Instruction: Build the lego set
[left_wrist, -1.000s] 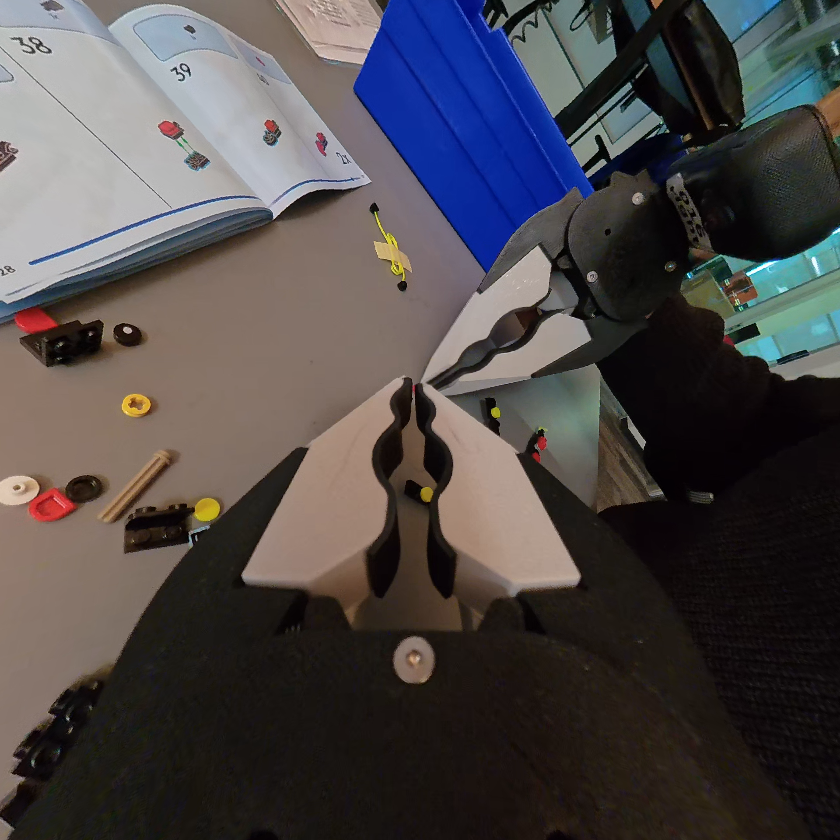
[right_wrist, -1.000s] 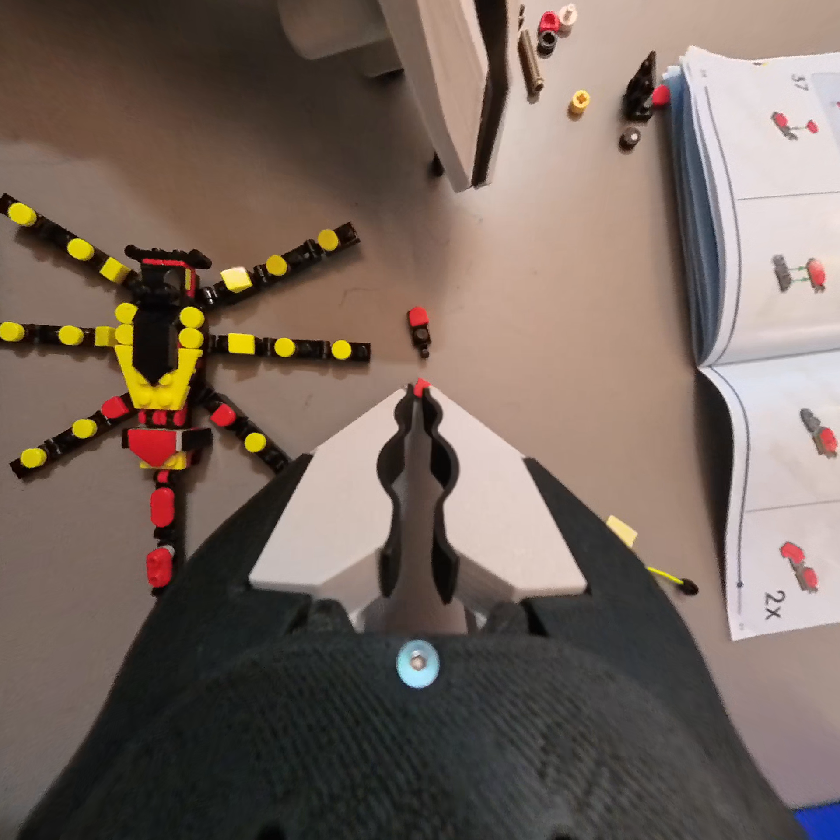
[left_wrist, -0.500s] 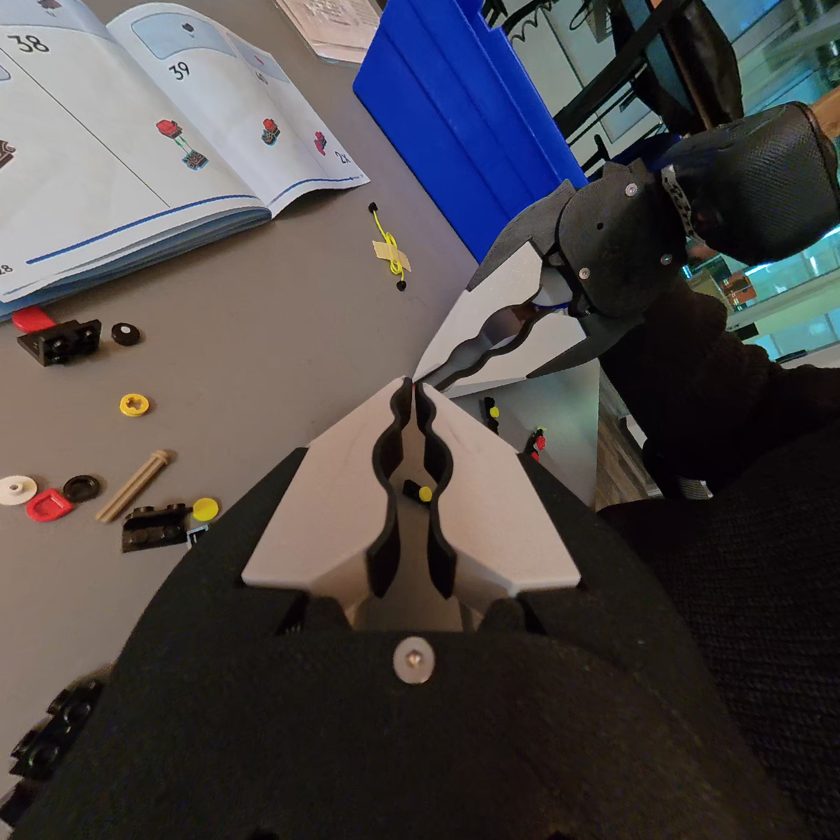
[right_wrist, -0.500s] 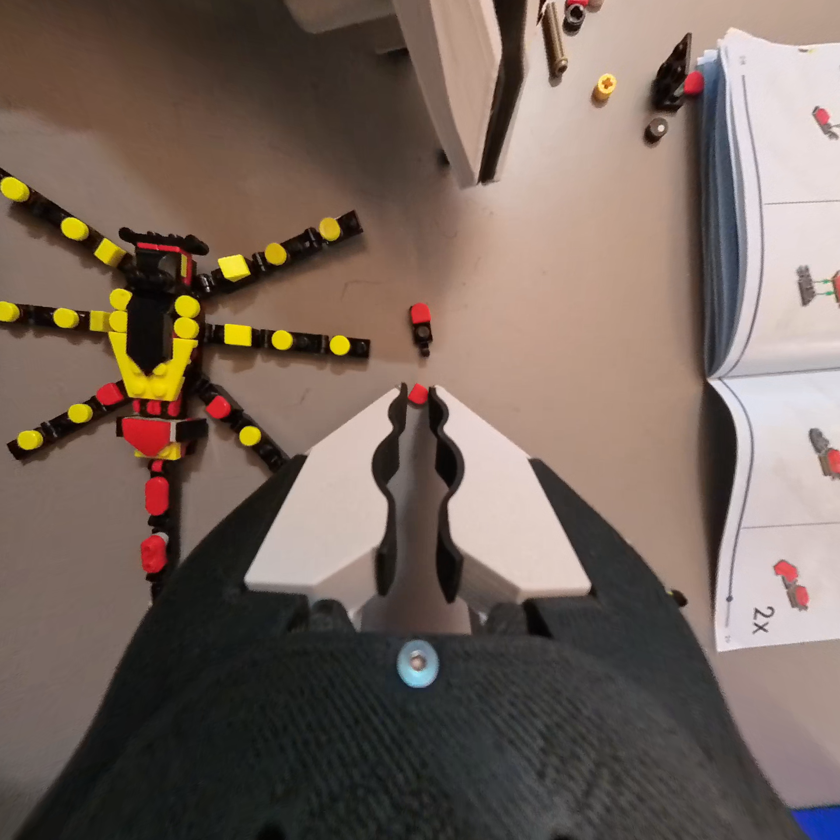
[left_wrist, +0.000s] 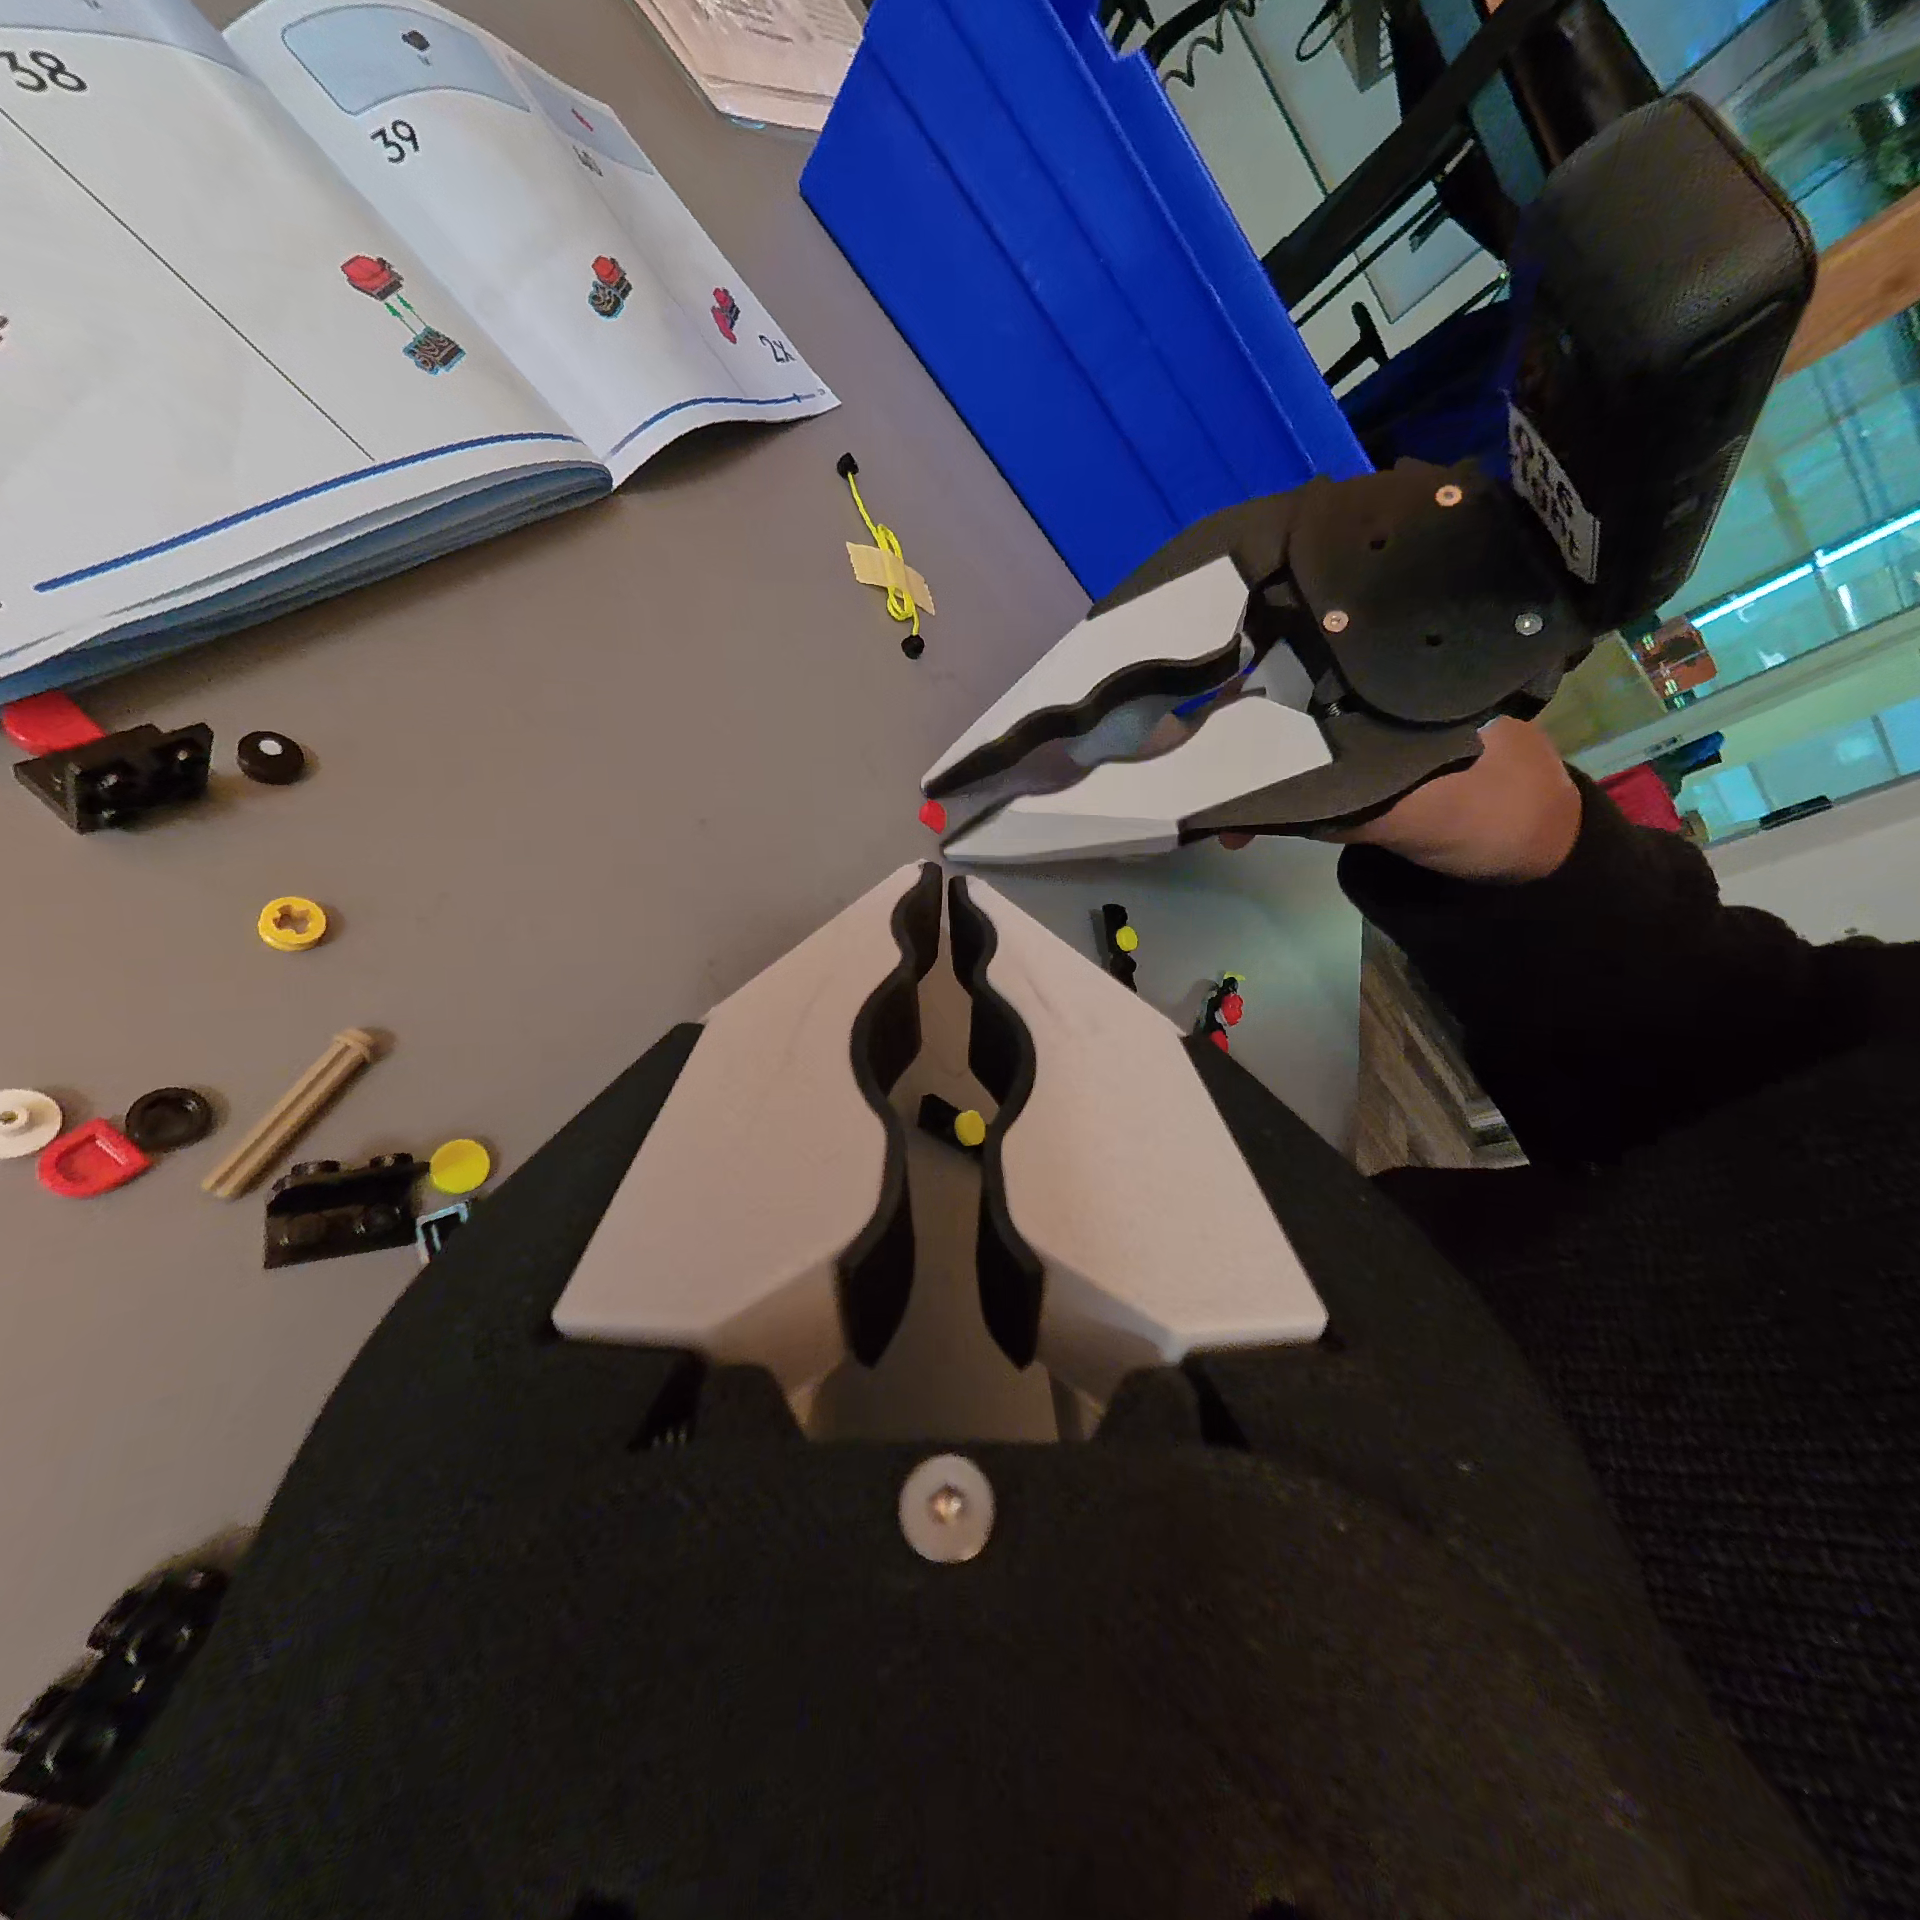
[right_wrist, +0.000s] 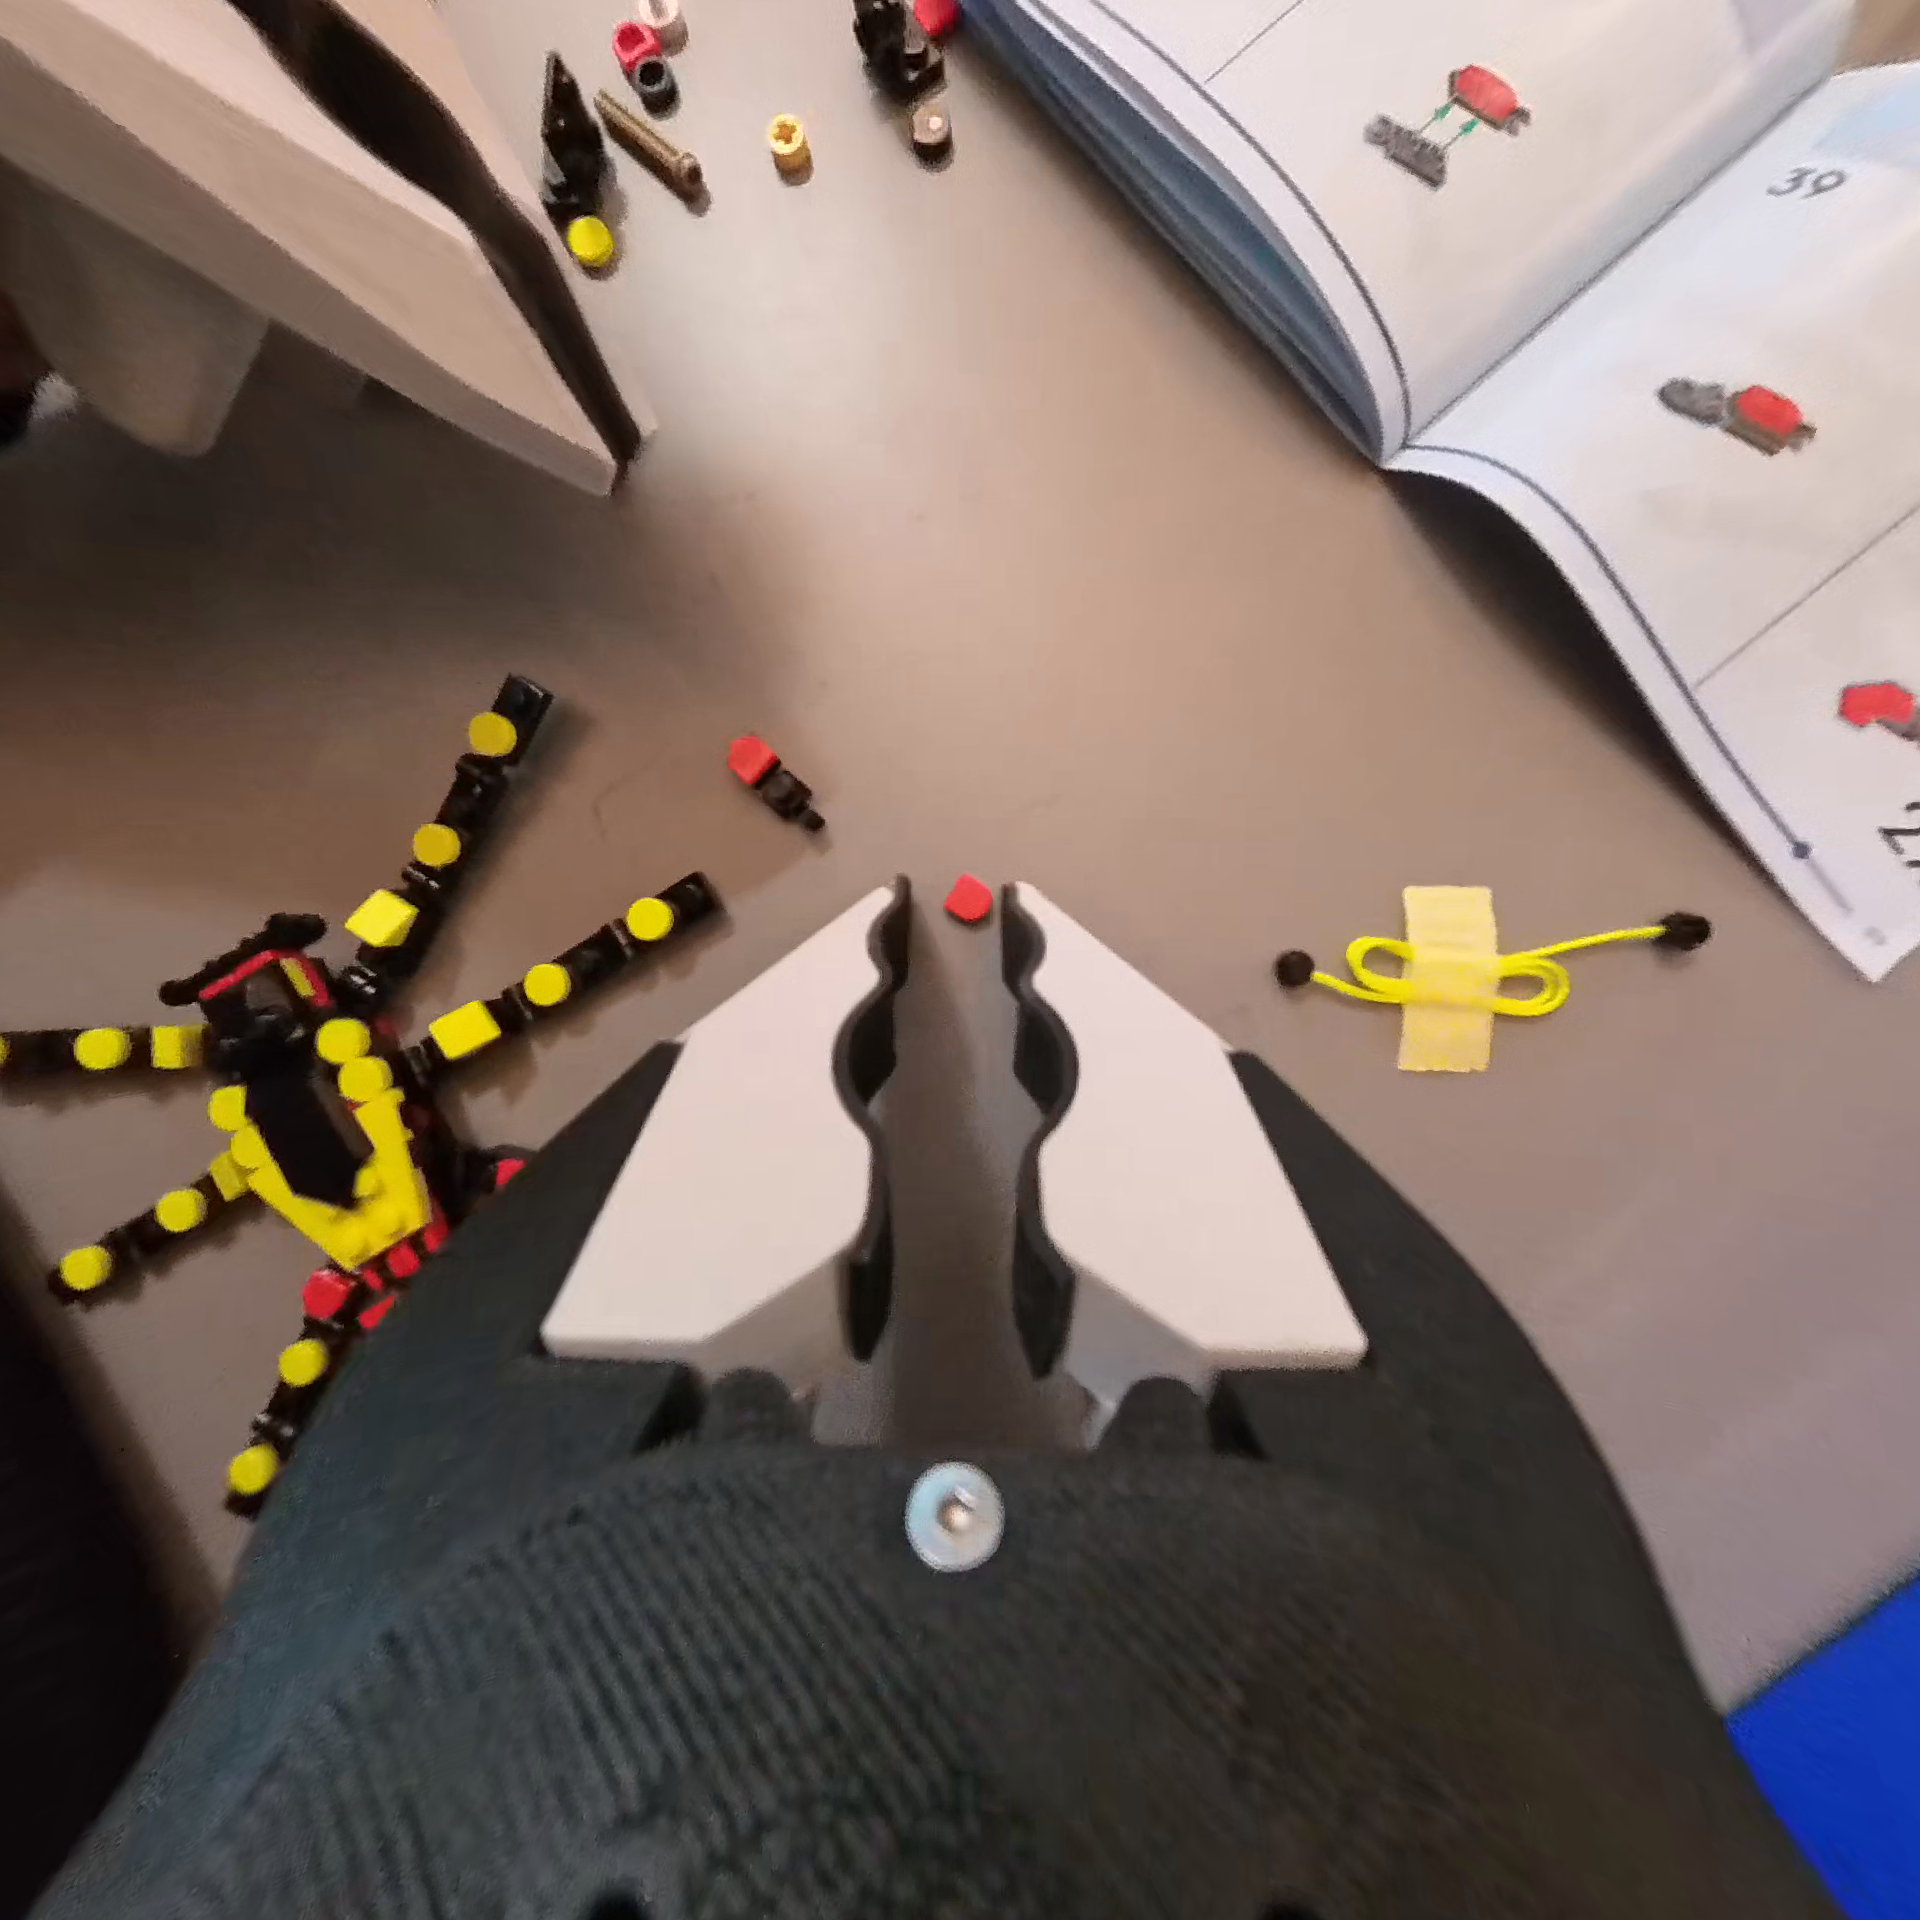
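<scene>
Right gripper (right_wrist: 951, 902) — grey fingers apart, small red lego tile (right_wrist: 967, 898) between the tips, touching the right-hand one only; whether gripped, cannot tell. Left gripper (left_wrist: 943, 883) — fingertips nearly together, nothing held. Black-yellow-red lego spider model (right_wrist: 312, 1091) on grey tabletop (right_wrist: 1039, 623), left of small red-and-black lego piece (right_wrist: 774, 781)

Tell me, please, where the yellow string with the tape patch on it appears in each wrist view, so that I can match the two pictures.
Left wrist view: the yellow string lies on the grey table above centre, between the instruction booklet and the blue bin.
Right wrist view: the yellow string lies at centre right, just right of the right tongs.
Shared landmark: the instruction booklet, whose near corner points toward the string in both views.
</scene>
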